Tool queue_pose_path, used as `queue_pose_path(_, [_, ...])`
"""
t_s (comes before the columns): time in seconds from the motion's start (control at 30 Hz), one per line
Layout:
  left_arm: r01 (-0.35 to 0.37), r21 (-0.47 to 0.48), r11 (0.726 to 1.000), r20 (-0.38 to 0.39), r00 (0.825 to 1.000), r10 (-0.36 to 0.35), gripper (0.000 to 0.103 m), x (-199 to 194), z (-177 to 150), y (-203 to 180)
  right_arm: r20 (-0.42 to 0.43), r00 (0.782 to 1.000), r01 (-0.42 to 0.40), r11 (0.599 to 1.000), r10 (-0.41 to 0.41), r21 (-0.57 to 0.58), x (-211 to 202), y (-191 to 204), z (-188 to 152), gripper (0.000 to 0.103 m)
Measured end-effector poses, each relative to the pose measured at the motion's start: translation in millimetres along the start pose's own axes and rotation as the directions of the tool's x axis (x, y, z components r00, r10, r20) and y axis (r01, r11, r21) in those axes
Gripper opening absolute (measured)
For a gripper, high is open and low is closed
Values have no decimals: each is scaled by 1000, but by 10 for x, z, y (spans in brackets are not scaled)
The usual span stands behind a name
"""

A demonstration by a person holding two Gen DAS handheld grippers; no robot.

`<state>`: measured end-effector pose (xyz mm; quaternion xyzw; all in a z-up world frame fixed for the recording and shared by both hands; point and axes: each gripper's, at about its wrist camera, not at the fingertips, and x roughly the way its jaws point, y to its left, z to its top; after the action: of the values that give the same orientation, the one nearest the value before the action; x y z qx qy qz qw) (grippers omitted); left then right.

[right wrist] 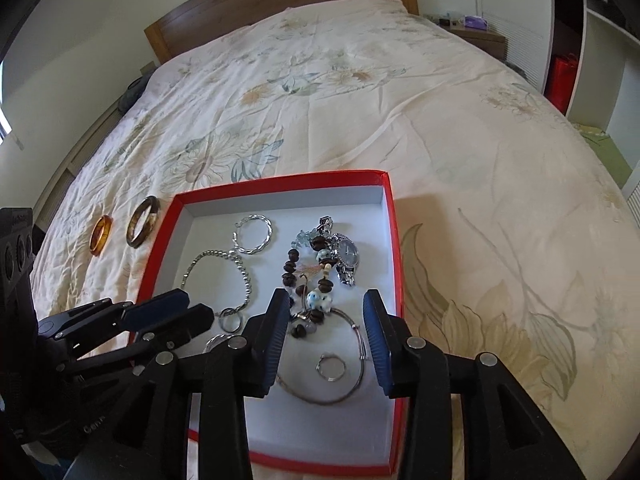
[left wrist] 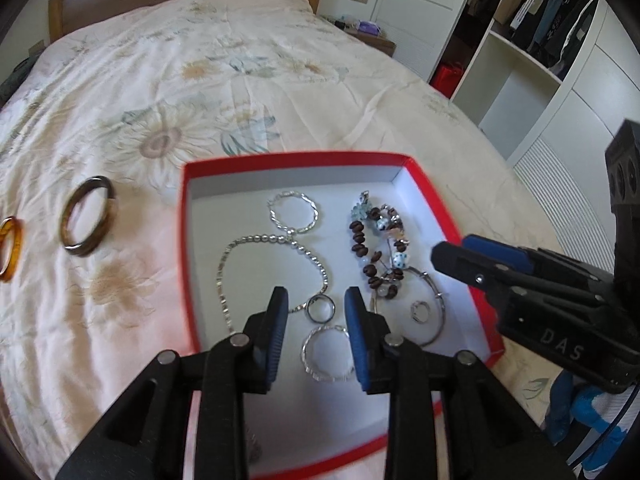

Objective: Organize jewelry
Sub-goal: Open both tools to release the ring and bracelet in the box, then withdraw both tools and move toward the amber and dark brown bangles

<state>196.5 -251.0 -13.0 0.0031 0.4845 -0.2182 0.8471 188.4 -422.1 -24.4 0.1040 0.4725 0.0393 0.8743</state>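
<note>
While both grippers gape empty over red box, "DAS" lettering.

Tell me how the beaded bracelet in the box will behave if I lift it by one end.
The beaded bracelet lies in loose bends, so it probably drapes and swings. It overlaps the watch and thin bangle, so it may drag them.

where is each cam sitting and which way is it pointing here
Left wrist view: sits on the left tool, angled down over the red box on the bed; its own two fingers show, open, with the right tool entering from the right.
Right wrist view: sits on the right tool, angled down over the box's right half and the watch; its own open fingers show, with the left tool at lower left.
Shared: box, beaded bracelet, two bangles on the bedspread.
</note>
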Motion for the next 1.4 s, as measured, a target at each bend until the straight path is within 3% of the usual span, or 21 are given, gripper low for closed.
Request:
queue_pose_path(0.27, [-80,-19,997,61,995,81,29,-630,-250,92,50,999,13,998,-10,-65,-569,360,-249,50])
queue_pose_path(0.67, [-193,-59,979,167,965,200,29,-1600,-786,324,94,995,3,982,15,-191,-1126,1146,-802,54])
queue_pose_path(1.03, [-259,-93,962,198,942,272,29,-2100,-1150,561,122,991,-27,967,60,-255,-1385,1635,-1065,57])
queue_pose_path(1.4, [-273,-149,950,229,926,302,29,-2363,-1414,822,111,991,-33,951,70,-308,-1467,1958,-1258,57])
